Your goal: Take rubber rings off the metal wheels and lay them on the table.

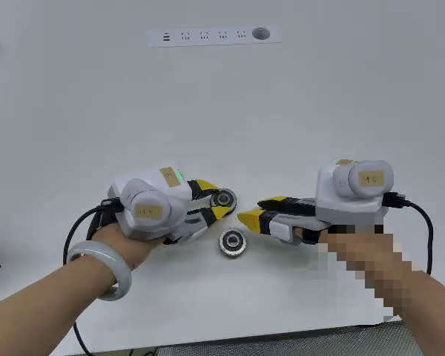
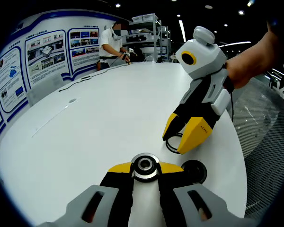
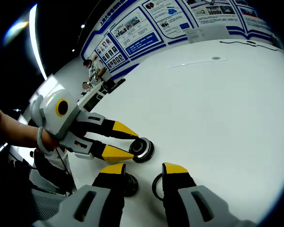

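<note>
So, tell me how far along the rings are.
Done: one ring looks off, loose at the open right hand-held gripper. In hand: the left hand-held gripper is shut on a wheel. Left: that wheel's ring, if any, and the second wheel on the table, whose rim looks dark.

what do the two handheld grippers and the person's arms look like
The left gripper and right gripper have rounded white bodies, each with a tan label, and black jaws tipped yellow. The left one has a green light. A black cable trails from each. A pale bangle circles the left wrist.
</note>
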Motion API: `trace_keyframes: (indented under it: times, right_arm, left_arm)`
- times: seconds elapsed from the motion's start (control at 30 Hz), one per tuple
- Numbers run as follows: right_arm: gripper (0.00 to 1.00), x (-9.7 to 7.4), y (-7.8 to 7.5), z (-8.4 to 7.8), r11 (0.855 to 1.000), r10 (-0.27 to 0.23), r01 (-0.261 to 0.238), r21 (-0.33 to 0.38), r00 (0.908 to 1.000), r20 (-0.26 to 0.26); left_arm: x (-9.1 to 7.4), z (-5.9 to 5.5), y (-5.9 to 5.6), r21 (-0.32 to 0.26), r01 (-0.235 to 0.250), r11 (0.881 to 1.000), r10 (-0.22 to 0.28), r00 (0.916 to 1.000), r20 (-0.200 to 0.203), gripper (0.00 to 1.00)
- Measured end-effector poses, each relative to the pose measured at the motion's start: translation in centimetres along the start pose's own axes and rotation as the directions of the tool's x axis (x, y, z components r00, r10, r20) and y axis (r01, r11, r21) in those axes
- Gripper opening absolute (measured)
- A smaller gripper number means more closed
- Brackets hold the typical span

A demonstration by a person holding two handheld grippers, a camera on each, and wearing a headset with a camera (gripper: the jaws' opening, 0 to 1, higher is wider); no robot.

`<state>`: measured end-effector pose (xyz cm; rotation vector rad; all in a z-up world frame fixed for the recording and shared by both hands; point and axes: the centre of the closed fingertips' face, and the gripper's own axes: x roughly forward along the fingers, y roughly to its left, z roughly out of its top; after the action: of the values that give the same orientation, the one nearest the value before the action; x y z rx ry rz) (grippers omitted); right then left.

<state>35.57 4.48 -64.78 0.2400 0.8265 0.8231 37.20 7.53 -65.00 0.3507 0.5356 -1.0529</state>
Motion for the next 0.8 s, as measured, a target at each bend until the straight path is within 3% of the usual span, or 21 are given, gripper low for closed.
trace_keyframes:
  times: [0.33, 0.57, 0.8]
  right_arm:
    - [0.32, 0.5, 0.0, 0.3, 0.999, 0.016, -0.017, 0.037, 0.9998, 0.014]
    - [0.30, 1.5, 0.0, 1.6, 0.979, 0.042, -0.058, 0.197, 0.9955, 0.085]
    - [0.30, 2.5, 0.0, 1.9, 0.973, 0.053, -0.069, 0.220, 0.9955, 0.078]
  left_arm:
    - [0.4, 0.1, -0.1, 0.003, 0.019, 1.000, -0.019, 0.9998, -0.001, 0.17]
    - [0.3, 0.1, 0.1, -0.005, 0.021, 1.000, -0.021, 0.9998, 0.003, 0.14]
    - [0.2, 0.1, 0.1, 0.000, 0.023, 1.000, -0.023, 0.9996, 0.014, 0.14]
